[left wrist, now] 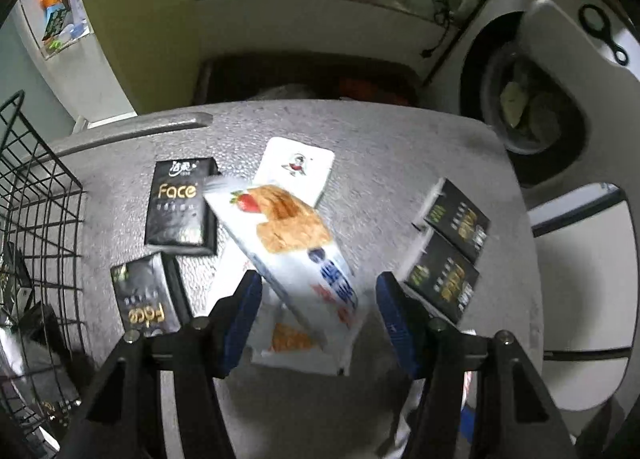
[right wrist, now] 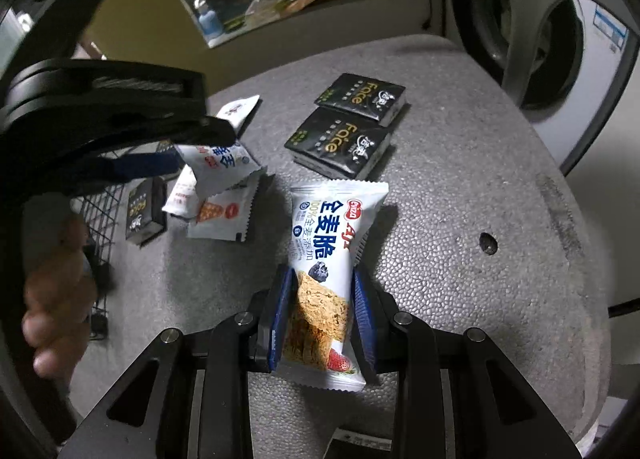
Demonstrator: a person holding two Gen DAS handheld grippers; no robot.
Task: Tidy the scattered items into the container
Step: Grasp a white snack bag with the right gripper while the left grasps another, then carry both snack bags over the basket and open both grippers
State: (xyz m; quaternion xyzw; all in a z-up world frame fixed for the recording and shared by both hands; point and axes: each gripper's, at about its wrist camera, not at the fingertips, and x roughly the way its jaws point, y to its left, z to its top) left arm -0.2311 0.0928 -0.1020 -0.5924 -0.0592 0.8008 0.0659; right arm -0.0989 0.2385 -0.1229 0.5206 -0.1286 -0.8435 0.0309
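Observation:
My right gripper [right wrist: 324, 299] is shut on a white wholewheat snack packet [right wrist: 332, 227] that rests on the grey table [right wrist: 460, 179]. My left gripper [left wrist: 320, 319] is open and points down over a pile of white snack packets. A strawberry-print packet [left wrist: 280, 235] lies tilted between its fingers, untouched by the right pad. Under it sits an orange-print packet [left wrist: 288, 339]. In the right wrist view the left gripper [right wrist: 196, 149] hovers at that pile [right wrist: 224, 215]. Black Face tissue packs [left wrist: 182, 207] [right wrist: 340, 143] are scattered about. The black wire basket [left wrist: 40, 199] stands at the table's left edge.
A person's hand [right wrist: 56, 291] holds the left gripper. Another white packet [left wrist: 296, 167] lies behind the pile. Two tissue packs [left wrist: 448, 251] sit right of the left gripper. A washing machine door [left wrist: 520, 111] is beyond the table's right edge. The table has a small hole [right wrist: 488, 243].

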